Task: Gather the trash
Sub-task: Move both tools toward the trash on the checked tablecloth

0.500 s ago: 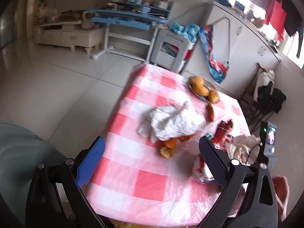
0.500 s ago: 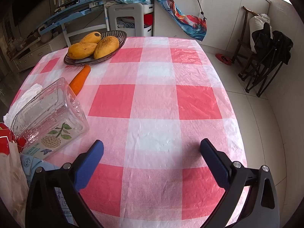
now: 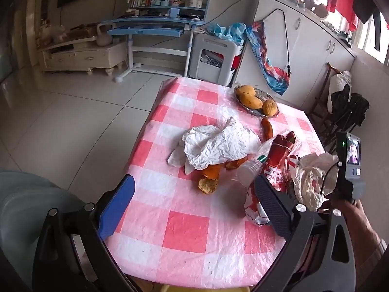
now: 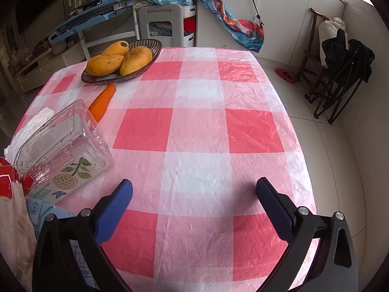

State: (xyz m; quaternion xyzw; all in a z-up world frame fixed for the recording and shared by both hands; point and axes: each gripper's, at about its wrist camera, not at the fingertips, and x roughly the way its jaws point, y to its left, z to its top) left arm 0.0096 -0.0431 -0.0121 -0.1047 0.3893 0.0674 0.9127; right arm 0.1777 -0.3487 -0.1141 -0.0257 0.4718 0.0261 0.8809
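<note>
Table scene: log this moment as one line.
left gripper open, empty | right gripper open, empty | white bag, peels, clear box on table | nothing picked up

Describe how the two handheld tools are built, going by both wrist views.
Both look alike. The left tool and right tool each have a glossy black angular frame with silver bolts, and two fingers tipped with blue pads; the right-hand pads look darker and textured. In the left view, the other tool's grey handle unit carries a small lit screen, a green light and a thin black cable.
</note>
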